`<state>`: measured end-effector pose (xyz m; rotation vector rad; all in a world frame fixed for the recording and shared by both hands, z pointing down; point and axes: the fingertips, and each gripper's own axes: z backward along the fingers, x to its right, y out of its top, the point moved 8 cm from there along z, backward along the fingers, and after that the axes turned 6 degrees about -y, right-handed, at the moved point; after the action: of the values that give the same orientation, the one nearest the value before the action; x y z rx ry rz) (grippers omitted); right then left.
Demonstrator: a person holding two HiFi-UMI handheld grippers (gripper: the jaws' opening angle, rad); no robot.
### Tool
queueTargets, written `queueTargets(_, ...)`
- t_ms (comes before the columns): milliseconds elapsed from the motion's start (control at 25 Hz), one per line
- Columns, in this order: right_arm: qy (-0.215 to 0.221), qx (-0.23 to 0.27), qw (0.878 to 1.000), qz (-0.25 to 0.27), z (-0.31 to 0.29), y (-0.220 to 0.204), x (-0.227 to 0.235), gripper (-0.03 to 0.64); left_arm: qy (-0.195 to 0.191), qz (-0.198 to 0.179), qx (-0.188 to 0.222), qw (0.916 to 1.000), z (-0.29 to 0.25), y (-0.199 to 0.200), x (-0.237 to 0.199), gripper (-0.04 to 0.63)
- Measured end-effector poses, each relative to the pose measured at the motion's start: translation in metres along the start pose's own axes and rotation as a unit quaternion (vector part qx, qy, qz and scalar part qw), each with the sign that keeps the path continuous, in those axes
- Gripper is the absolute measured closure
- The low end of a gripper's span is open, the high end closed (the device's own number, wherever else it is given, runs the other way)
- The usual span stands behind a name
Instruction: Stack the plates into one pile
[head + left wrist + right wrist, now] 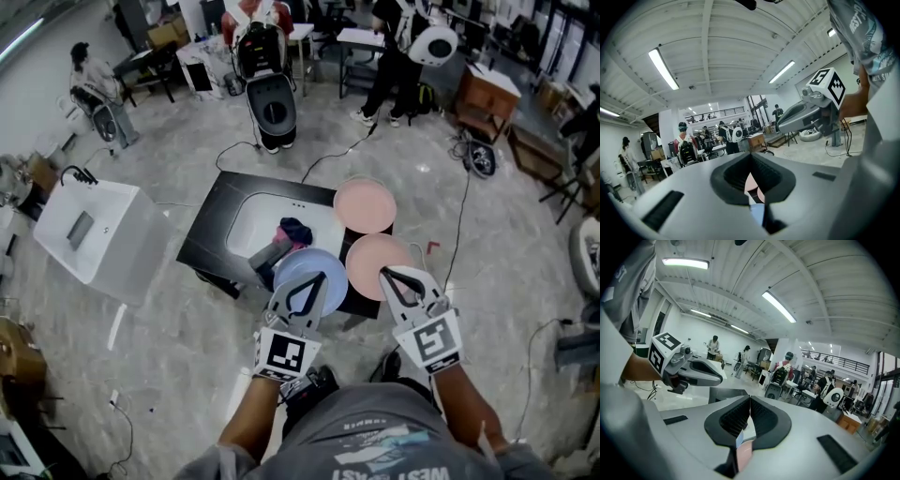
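Three plates lie on a black table [211,234]: one pink plate [365,205] at the far right corner, a second pink plate [370,262] nearer me, and a blue plate [305,272] to its left. My left gripper [320,277] hovers over the blue plate's near part, jaws shut and holding nothing. Over the near edge of the closer pink plate is my right gripper [385,273], also shut and empty. In the left gripper view the pads [761,168] meet, with bits of pink and blue plate below. The right gripper view shows the same [750,398].
A white sink basin [253,220] is set into the table, with a dark cloth [295,230] and a grey object [270,255] in it. A white cabinet [94,230] stands to the left. Cables cross the floor; people and desks are farther back.
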<state>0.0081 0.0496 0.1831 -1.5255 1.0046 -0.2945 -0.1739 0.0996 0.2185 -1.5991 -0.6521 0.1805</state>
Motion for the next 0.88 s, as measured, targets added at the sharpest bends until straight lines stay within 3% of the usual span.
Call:
queueTargets(400, 0.070, 0.046, 0.996, 0.021, -0.026, 0.017, 0.008, 0.586, 0.094, 0.014, -0.032, 0.9950, 0.020, 0.002, -0.003, 0.594)
queueTargets(880, 0.134, 0.052, 0.990, 0.016, -0.050, 0.000, 0.015, 0.586, 0.163, 0.038, -0.085, 0.9822, 0.024, -0.015, 0.003, 0.594)
